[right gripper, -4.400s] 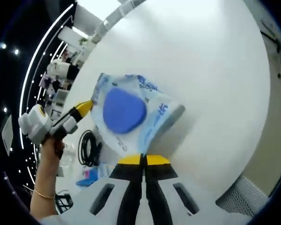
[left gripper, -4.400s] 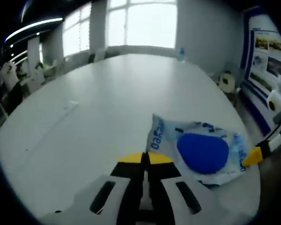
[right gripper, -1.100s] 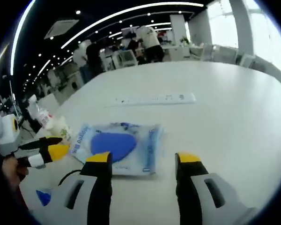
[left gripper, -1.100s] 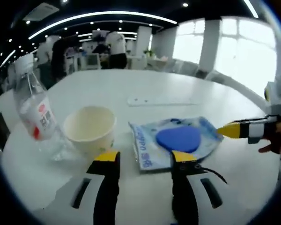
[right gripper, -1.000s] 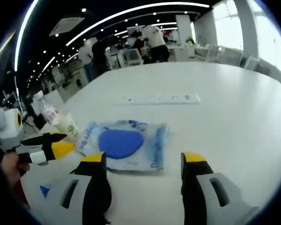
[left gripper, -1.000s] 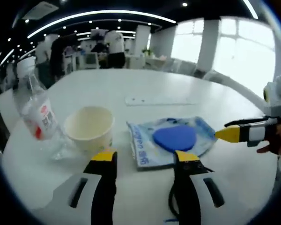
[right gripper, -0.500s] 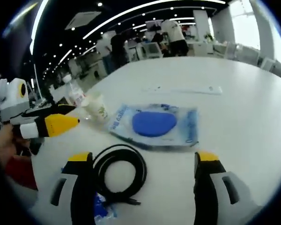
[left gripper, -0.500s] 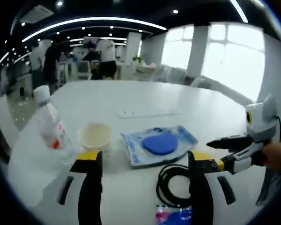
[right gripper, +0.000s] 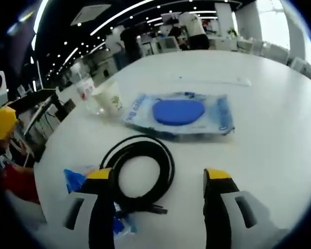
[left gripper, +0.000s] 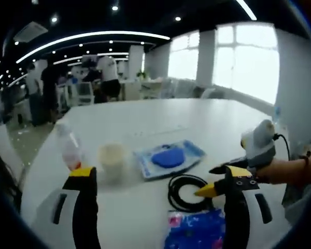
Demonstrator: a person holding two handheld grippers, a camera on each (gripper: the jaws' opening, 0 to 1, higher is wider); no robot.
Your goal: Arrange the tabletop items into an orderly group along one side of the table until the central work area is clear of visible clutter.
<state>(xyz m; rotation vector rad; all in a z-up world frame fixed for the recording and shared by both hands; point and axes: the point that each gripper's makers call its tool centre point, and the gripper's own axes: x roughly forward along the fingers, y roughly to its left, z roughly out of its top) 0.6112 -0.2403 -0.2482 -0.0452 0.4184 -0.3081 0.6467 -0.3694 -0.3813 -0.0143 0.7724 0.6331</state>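
On the white table [left gripper: 145,116] stand a clear water bottle [left gripper: 70,149] and a paper cup [left gripper: 112,156]. To their right lies a flat blue-printed packet [left gripper: 168,156]. Nearer me are a coiled black cable [left gripper: 188,192] and a small blue and pink packet [left gripper: 194,229]. My left gripper [left gripper: 159,174] is open, held back from all of them. My right gripper [right gripper: 158,175] is open just over the cable [right gripper: 142,174], with the blue-printed packet [right gripper: 179,114], cup [right gripper: 110,98] and bottle [right gripper: 85,87] beyond. The small packet [right gripper: 75,181] lies by its left jaw.
A white power strip [right gripper: 217,79] lies further up the table [right gripper: 269,135]. The right gripper [left gripper: 215,181], held by a hand [left gripper: 282,171], comes in from the right of the left gripper view. The left gripper's yellow tip [right gripper: 3,121] shows at the far left. People stand among desks behind.
Both views have drawn back from the table, bringing the black cable and the small blue and pink packet into sight. Both grippers stay open; the items have not moved.
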